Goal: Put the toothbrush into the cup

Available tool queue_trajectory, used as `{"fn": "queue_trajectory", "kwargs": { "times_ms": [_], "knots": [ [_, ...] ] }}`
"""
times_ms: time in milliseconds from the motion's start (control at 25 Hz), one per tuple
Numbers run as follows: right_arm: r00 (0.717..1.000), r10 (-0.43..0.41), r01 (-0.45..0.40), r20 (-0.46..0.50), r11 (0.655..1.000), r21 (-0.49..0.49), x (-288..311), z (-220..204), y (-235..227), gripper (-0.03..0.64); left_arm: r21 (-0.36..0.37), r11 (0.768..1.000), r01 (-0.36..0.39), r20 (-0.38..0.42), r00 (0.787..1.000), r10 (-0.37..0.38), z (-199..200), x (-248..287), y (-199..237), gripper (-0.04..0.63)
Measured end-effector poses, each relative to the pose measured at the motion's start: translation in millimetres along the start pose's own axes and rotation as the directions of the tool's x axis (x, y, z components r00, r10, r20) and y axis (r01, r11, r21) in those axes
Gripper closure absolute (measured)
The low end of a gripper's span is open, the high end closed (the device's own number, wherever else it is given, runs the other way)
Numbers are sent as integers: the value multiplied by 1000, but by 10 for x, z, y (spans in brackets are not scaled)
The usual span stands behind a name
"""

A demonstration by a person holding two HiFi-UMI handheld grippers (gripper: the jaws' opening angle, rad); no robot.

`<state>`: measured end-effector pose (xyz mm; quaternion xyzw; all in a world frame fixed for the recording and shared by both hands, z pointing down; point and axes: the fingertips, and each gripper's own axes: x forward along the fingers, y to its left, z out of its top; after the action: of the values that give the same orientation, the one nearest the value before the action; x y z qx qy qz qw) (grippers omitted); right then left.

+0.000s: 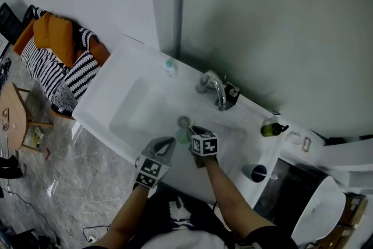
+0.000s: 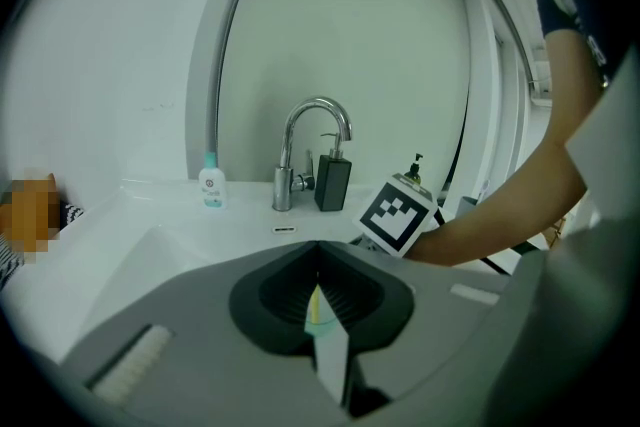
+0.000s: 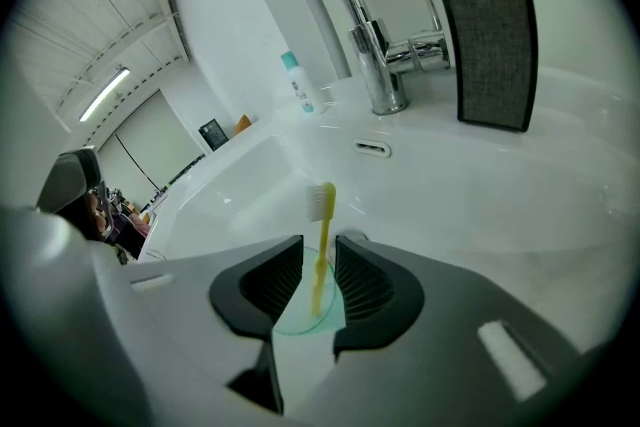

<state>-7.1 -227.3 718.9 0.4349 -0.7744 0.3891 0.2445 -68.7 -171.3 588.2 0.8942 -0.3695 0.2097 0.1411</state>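
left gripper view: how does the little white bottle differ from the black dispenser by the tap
The white bottle is rounded with a teal cap. The black dispenser is boxy and dark with a pump on top. In this view the white bottle stands apart, left of the tap, while the black dispenser stands close beside its right. Both stand upright on the sink's back ledge.

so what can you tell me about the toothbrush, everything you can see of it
The toothbrush is slim and yellow, plastic by the look, with a straight handle and white bristles on its head. It stands nearly upright, head up, its lower end inside a pale green see-through cup, with the white sink behind it. The handle rises through the gap between the jaws of the right hand-held gripper, which stand apart; neither pad seems to press on it.
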Motion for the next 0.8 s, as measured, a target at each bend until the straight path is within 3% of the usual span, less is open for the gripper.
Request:
{"fn": "queue_trajectory", "kwargs": {
  "times_ms": [200, 400, 800],
  "knots": [
    [999, -40, 42, -33, 997, 63, -221, -30, -74, 520, 6, 1000, 2, 5, 1000, -2, 72, -15, -4, 595],
    [996, -54, 49, 64, 997, 67, -491, 122, -21, 614, 24, 1000, 12, 12, 1000, -12, 151, -15, -36, 595],
    [959, 38, -60, 279, 996, 71, -1120, 460, 408, 615, 30, 999, 38, 69, 997, -40, 417, -63, -169, 595]
  ]
}}
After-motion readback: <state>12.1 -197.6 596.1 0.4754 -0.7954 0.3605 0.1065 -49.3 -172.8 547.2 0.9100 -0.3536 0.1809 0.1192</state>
